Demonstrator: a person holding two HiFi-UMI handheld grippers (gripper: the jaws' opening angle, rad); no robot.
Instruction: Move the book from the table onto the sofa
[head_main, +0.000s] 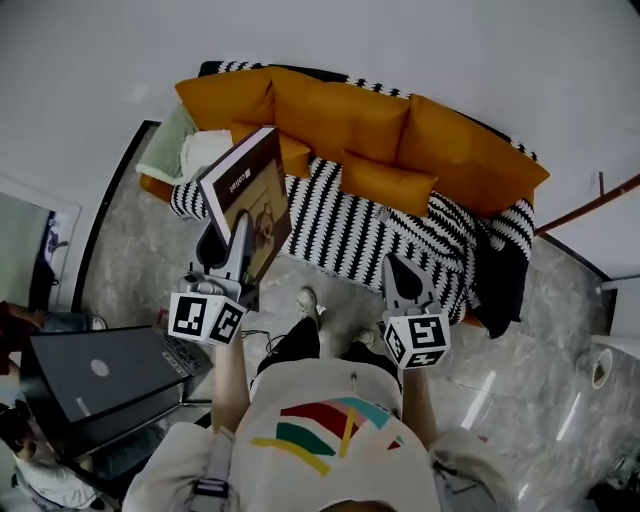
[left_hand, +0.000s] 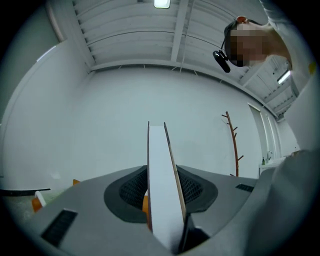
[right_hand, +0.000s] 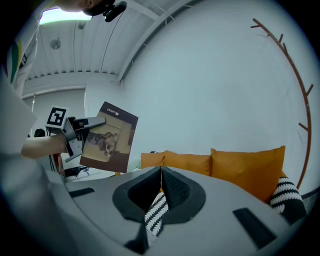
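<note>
Book (head_main: 248, 195): carried upright in the air, clamped at its lower edge by the left tongs (head_main: 228, 240).
Placement: short of the sofa's (head_main: 340, 110) left front edge, with the seat beyond.
Long axis: roughly vertical.
Right tongs (head_main: 400, 272): closed, empty.

Book (left_hand: 160, 160) edge-on in left tool (left_hand: 164, 190)

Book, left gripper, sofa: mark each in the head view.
book (head_main: 252, 185), head view, front cover
left gripper (head_main: 229, 230), head view, between its fingertips
sofa (head_main: 340, 112), head view, orange back cushion
</note>
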